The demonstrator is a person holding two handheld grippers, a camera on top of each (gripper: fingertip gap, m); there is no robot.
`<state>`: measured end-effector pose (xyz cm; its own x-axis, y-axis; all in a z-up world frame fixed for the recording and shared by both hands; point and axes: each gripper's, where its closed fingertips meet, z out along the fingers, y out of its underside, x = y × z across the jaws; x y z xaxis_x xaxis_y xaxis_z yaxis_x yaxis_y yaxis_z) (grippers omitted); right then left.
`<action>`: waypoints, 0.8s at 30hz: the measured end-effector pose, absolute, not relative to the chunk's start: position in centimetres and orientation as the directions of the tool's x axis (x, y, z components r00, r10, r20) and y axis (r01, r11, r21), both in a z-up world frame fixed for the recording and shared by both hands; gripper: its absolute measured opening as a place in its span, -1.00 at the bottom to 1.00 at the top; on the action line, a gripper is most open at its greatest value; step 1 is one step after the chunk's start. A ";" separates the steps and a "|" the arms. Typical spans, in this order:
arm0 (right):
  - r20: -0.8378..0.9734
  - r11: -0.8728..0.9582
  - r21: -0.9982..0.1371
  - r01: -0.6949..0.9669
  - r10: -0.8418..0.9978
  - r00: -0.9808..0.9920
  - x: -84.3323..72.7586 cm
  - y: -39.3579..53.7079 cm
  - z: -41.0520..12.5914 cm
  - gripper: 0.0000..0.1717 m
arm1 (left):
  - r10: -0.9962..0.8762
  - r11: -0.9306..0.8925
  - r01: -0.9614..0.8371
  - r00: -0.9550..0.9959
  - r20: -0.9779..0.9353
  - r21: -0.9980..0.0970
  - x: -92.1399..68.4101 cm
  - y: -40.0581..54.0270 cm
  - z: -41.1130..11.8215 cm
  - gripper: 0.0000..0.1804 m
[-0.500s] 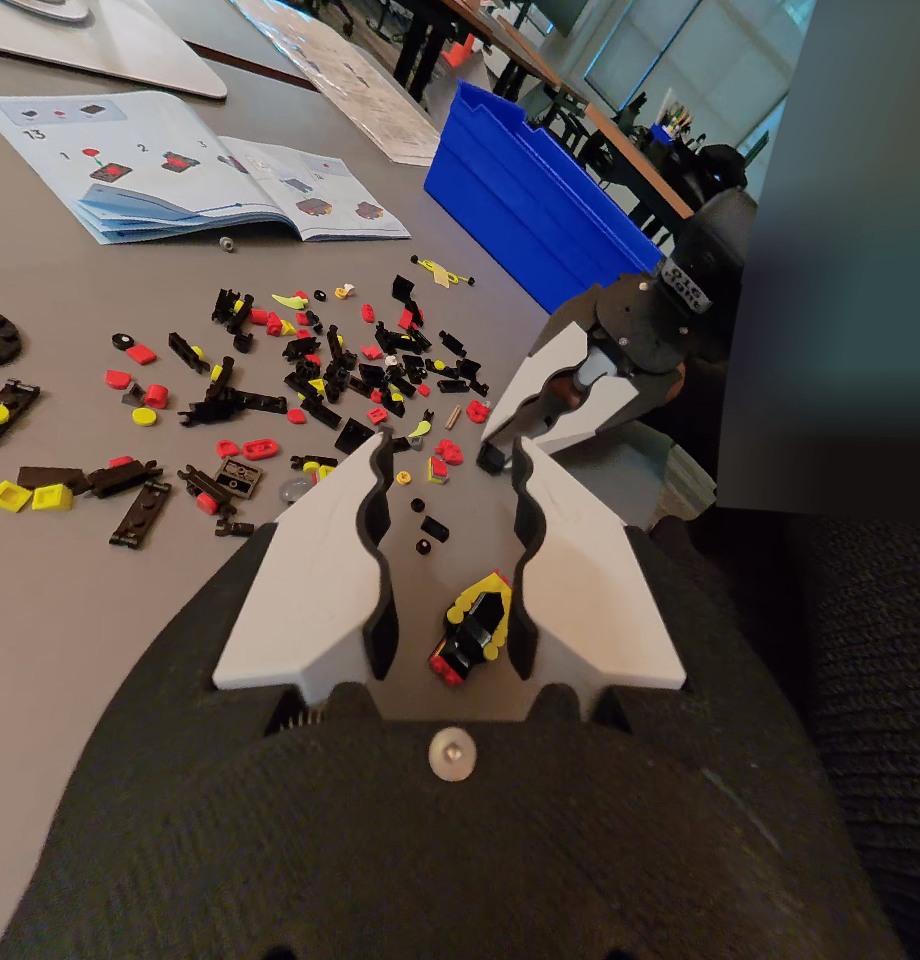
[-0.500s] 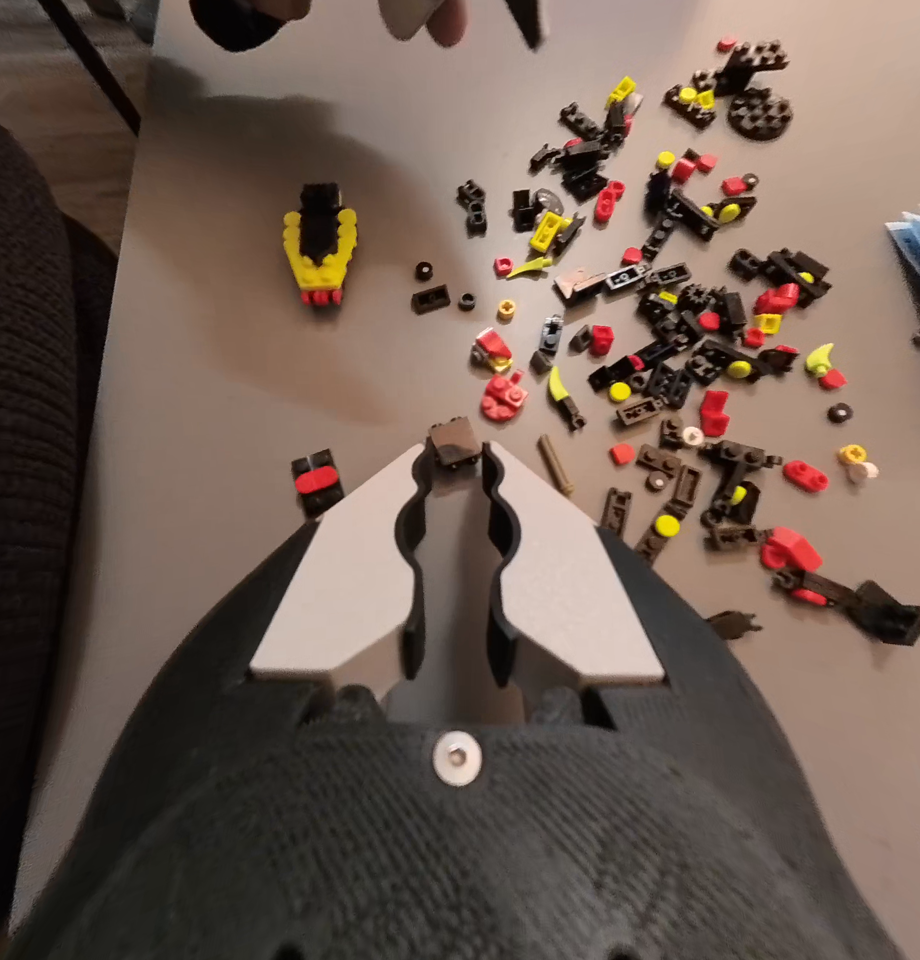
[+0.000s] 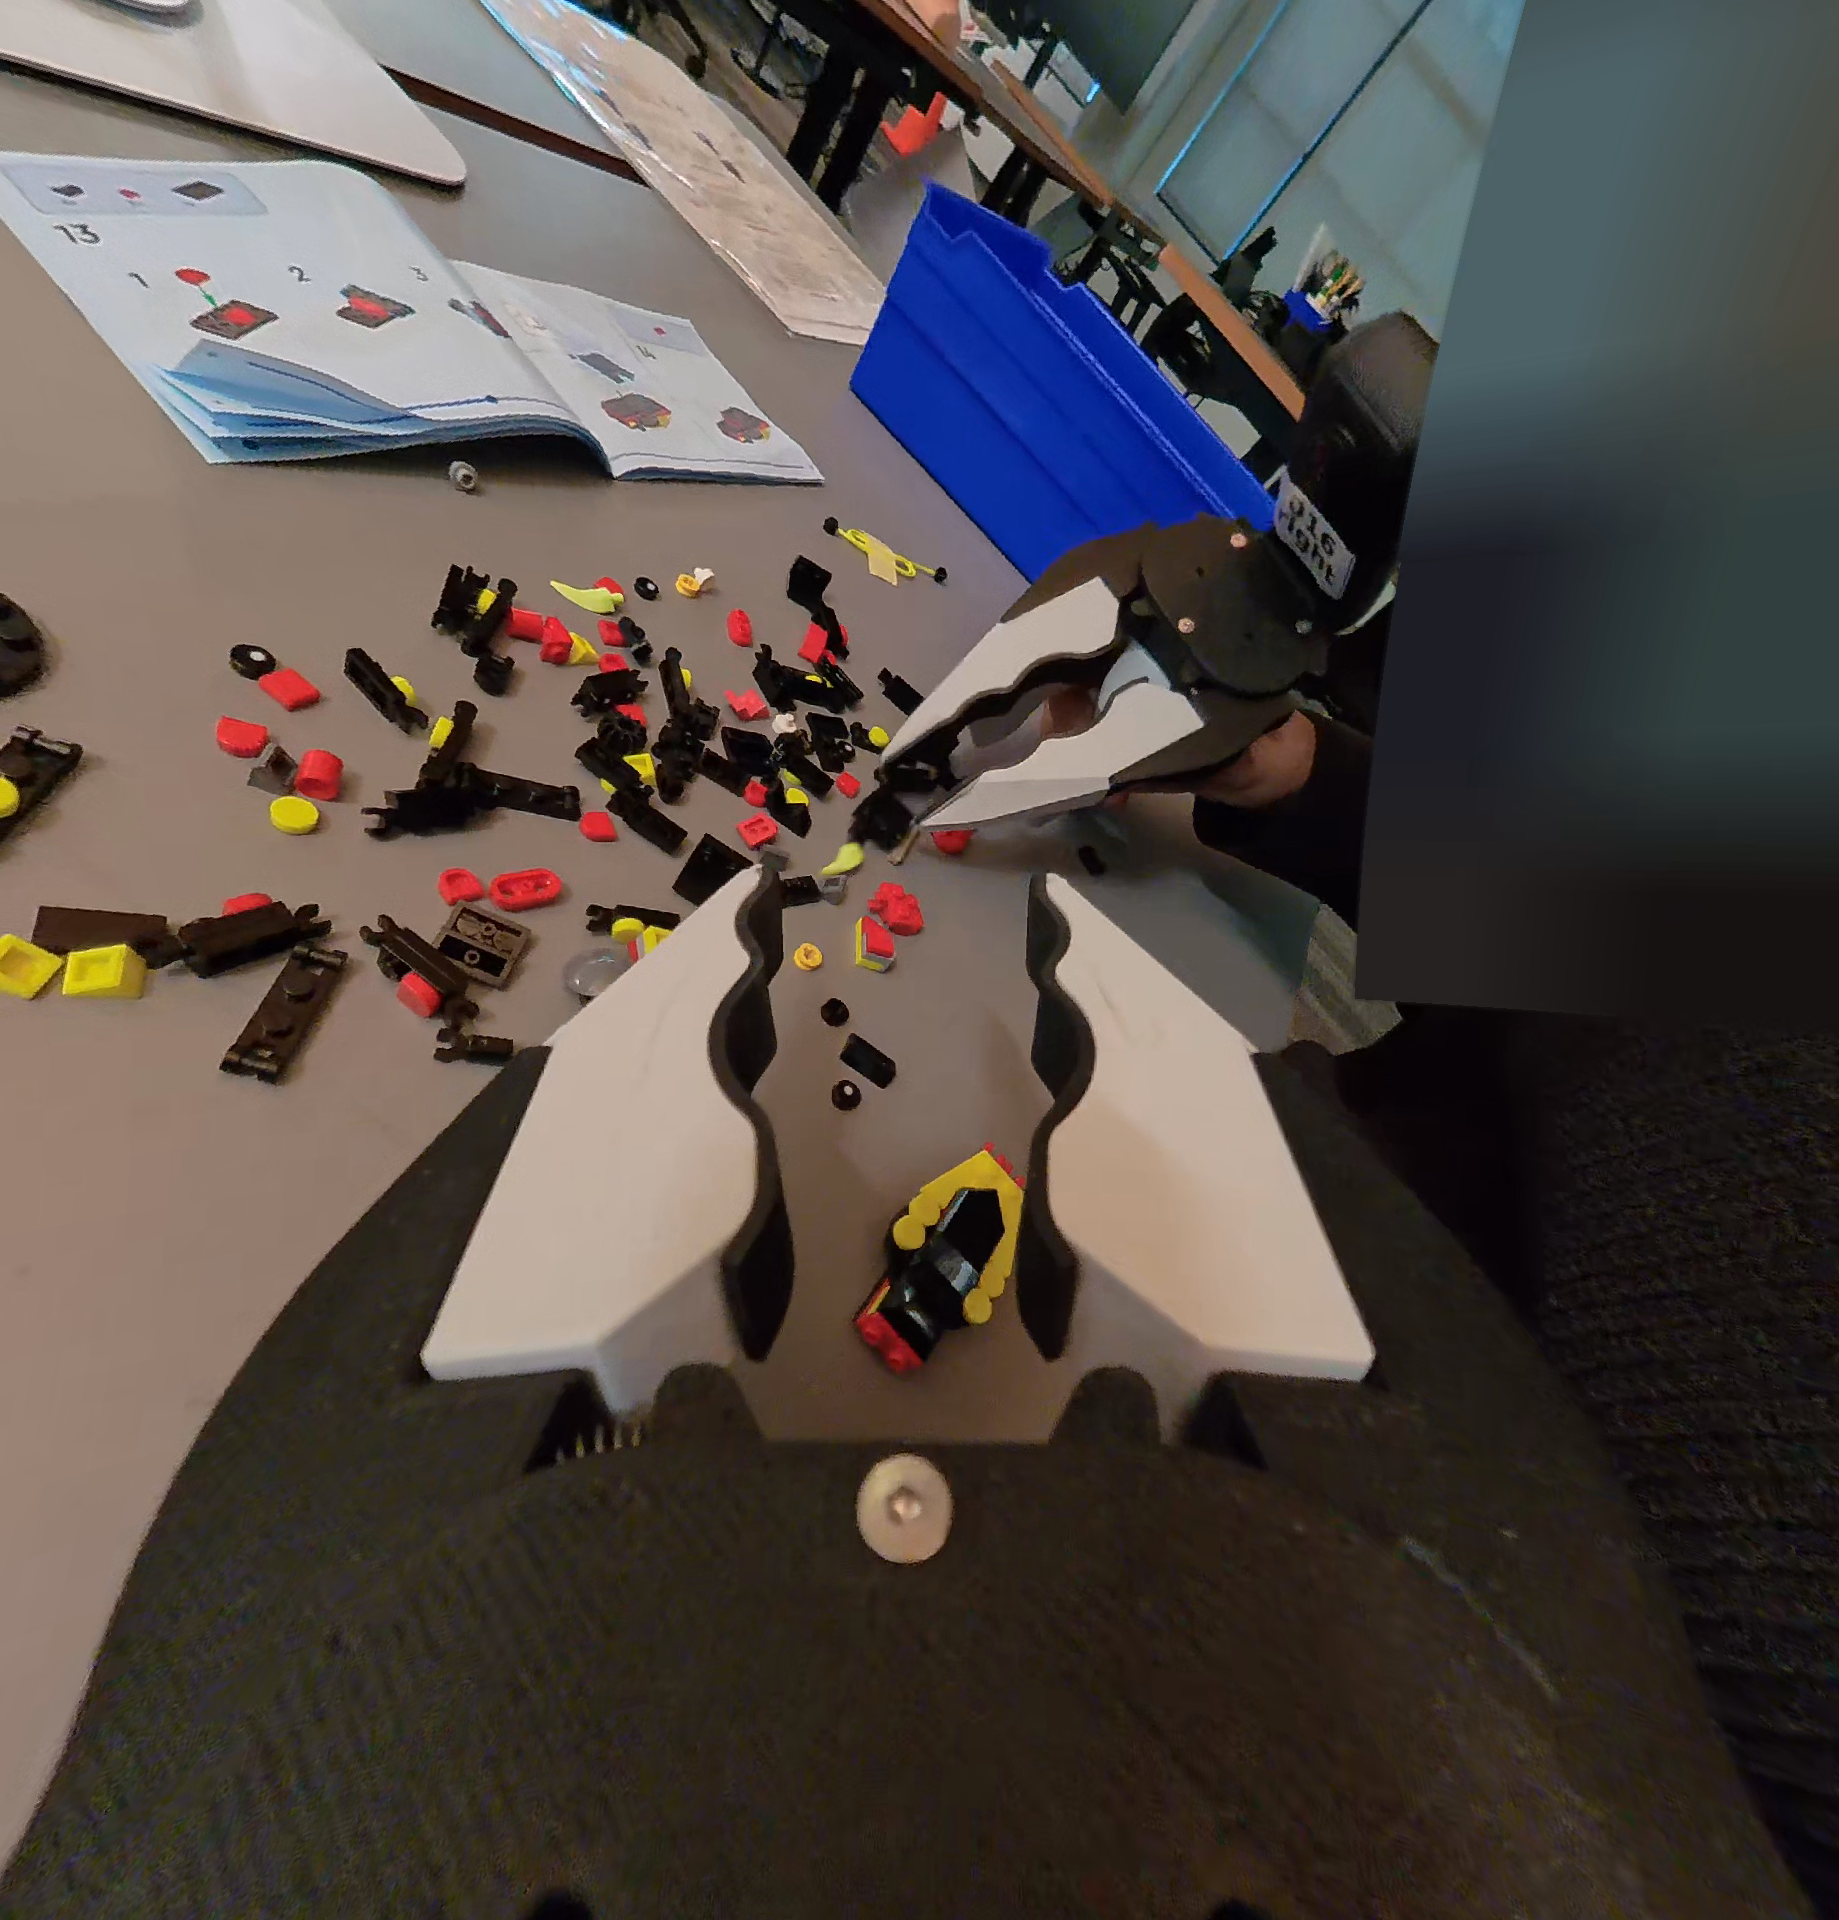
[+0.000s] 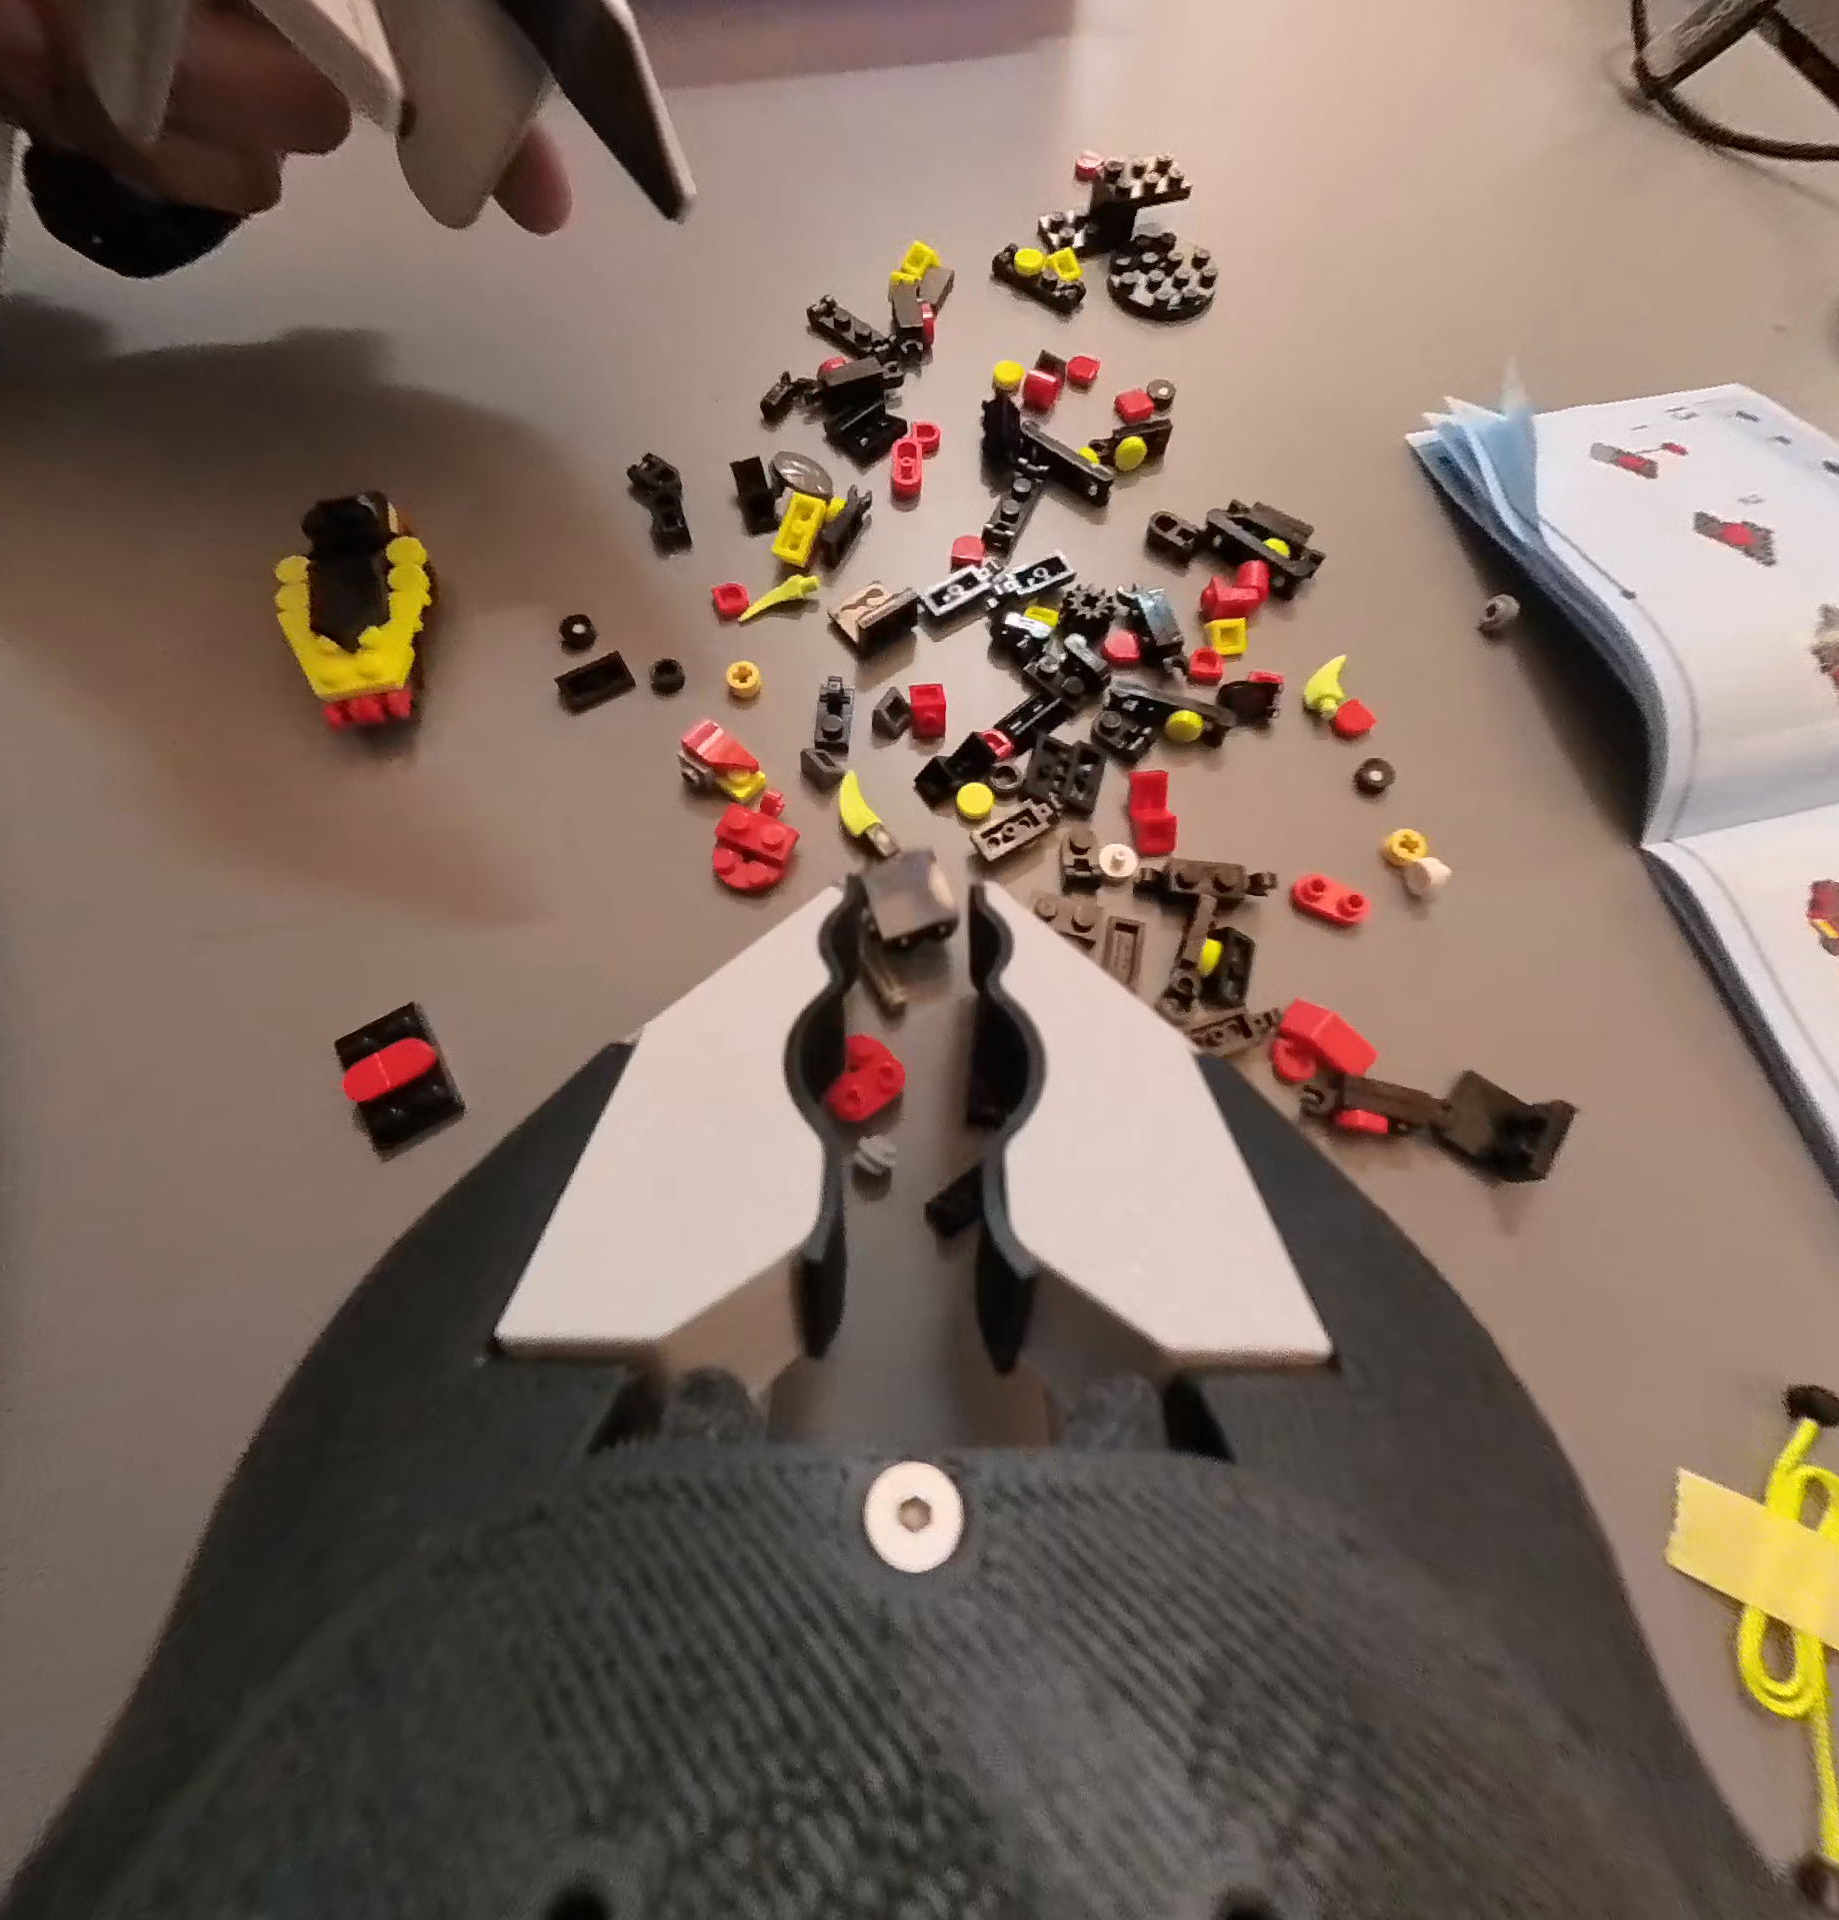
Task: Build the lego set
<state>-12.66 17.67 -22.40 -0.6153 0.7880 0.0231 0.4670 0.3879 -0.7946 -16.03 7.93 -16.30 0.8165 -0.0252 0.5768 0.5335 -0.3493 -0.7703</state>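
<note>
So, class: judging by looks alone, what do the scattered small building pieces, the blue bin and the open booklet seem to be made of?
Scattered small red, yellow and black building pieces: seemingly hard moulded plastic, glossy, with crisp studs and edges. Blue rectangular bin: probably rigid plastic, smooth with a slight sheen and stepped moulded walls. Open pale-blue booklet: paper, matte, with thin pages fanned along one edge.

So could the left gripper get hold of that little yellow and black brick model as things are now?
Probably yes. The left gripper hangs above the table with its fingers wide apart, and the yellow and black model lies right under the gap between them, apart from the loose pieces. Nothing sits over it.
</note>
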 end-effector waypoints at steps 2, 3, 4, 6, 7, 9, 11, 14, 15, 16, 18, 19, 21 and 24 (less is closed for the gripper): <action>0.040 0.394 -0.798 0.457 0.791 -0.611 -12.7 17.9 -22.3 -0.75 | -0.021 -0.336 0.541 0.814 0.581 -0.771 -16.3 7.9 -16.2 -0.50; 0.037 0.389 -0.801 0.455 0.791 -0.611 -12.7 17.9 -22.2 -0.77 | -0.020 -0.320 0.545 0.814 0.580 -0.775 -16.5 8.0 -15.9 -0.50; 0.028 0.380 -0.804 0.457 0.792 -0.610 -12.7 18.0 -22.1 -0.79 | -0.017 -0.304 0.548 0.815 0.579 -0.779 -16.7 7.9 -15.7 -0.50; 0.007 0.354 -0.815 0.459 0.798 -0.602 -12.7 18.2 -21.9 -0.80 | -0.007 -0.288 0.553 0.815 0.579 -0.782 -17.2 7.9 -15.5 -0.51; -0.002 0.339 -0.822 0.459 0.803 -0.596 -12.7 18.3 -21.7 -0.80 | -0.002 -0.285 0.555 0.815 0.580 -0.781 -17.3 7.8 -15.6 -0.51; -0.023 0.306 -0.836 0.455 0.810 -0.586 -12.8 18.6 -21.3 -0.82 | 0.003 -0.284 0.562 0.811 0.585 -0.777 -17.5 7.8 -15.7 -0.51; -0.046 0.272 -0.849 0.452 0.815 -0.577 -12.9 18.8 -20.9 -0.83 | 0.003 -0.286 0.567 0.806 0.591 -0.772 -17.6 7.9 -15.8 -0.50; -0.069 0.242 -0.857 0.455 0.820 -0.568 -13.0 19.1 -20.7 -0.84 | 0.007 -0.297 0.567 0.806 0.592 -0.768 -17.6 8.1 -16.1 -0.50; -0.073 0.239 -0.856 0.458 0.821 -0.566 -12.9 19.1 -20.8 -0.84 | 0.009 -0.300 0.567 0.806 0.592 -0.767 -17.6 8.1 -16.2 -0.50; -0.076 0.237 -0.856 0.460 0.822 -0.564 -12.9 19.2 -20.8 -0.85 | 0.011 -0.302 0.567 0.806 0.592 -0.766 -17.7 8.2 -16.3 -0.50; -0.078 0.234 -0.855 0.462 0.823 -0.562 -12.9 19.3 -20.9 -0.85 | 0.013 -0.305 0.572 0.802 0.597 -0.762 -17.7 8.2 -16.4 -0.51; -0.079 0.233 -0.856 0.462 0.824 -0.561 -12.9 19.3 -20.9 -0.85 | 0.014 -0.306 0.574 0.800 0.600 -0.759 -17.8 8.2 -16.5 -0.51; -0.080 0.232 -0.856 0.463 0.824 -0.560 -12.9 19.4 -20.9 -0.86 | 0.018 -0.305 0.579 0.797 0.604 -0.756 -17.9 8.3 -16.6 -0.51; -0.074 0.228 -0.861 0.455 0.829 -0.554 -13.0 19.6 -20.7 -0.87 | 0.022 -0.306 0.584 0.794 0.608 -0.752 -18.0 8.3 -16.7 -0.51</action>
<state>-12.98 19.57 -20.75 -0.5544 0.8290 -0.0738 0.4553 0.2279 -0.8607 -18.00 8.29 -16.68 0.7939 0.0215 0.6077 0.5839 -0.3061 -0.7519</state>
